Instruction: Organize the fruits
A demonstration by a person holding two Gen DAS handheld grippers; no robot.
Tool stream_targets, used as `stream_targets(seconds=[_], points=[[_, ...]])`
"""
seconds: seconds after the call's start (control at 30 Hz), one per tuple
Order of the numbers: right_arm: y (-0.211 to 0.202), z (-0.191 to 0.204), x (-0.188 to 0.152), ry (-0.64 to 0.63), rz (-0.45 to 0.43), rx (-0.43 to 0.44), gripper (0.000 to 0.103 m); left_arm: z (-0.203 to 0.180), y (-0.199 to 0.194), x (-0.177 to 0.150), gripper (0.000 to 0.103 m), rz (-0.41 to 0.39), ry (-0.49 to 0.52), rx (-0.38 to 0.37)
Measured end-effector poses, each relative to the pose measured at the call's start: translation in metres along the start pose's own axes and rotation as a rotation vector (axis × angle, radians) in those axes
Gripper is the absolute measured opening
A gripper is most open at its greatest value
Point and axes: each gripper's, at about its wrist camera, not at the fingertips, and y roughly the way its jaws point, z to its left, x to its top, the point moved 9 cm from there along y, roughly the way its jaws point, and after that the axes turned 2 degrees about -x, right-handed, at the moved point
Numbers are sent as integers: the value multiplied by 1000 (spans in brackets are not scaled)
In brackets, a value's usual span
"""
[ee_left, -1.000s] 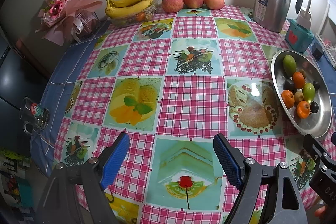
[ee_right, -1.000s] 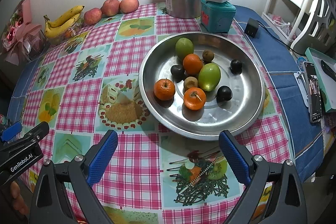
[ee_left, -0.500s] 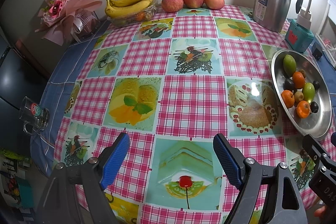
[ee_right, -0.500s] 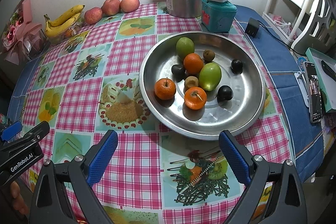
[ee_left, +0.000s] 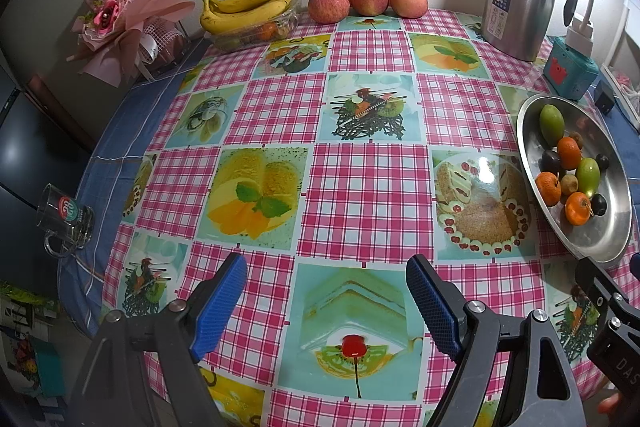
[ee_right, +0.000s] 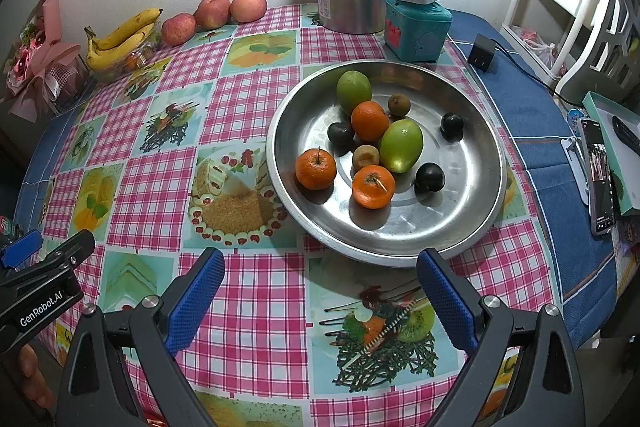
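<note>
Starting at the left of the right wrist view, the bananas (ee_right: 120,39) sit on a clear tub against the wall at upper left, with three apples (ee_right: 214,13) beside them. Mid-frame stands the metal dish (ee_right: 472,203) on the worktop (ee_right: 248,307), holding tangerines (ee_right: 316,169), two green fruits (ee_right: 401,145), dark plums (ee_right: 430,177) and small brown fruits (ee_right: 366,157), several touching in a cluster. Round, smooth and light, they would likely roll on the slick metal; squeezing each across its widest part, gently, seems wise, since tangerines bruise. Both the left hand-held gripper (ee_left: 326,303) and right hand-held gripper (ee_right: 320,293) hang released and empty, short of the dish.
</note>
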Motion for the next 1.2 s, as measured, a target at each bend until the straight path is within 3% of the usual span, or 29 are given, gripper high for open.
stream_targets(seconds=[1.2], points=[[2, 2, -2, -8, 8, 2, 97, 0, 0, 0, 84, 2, 1, 2]])
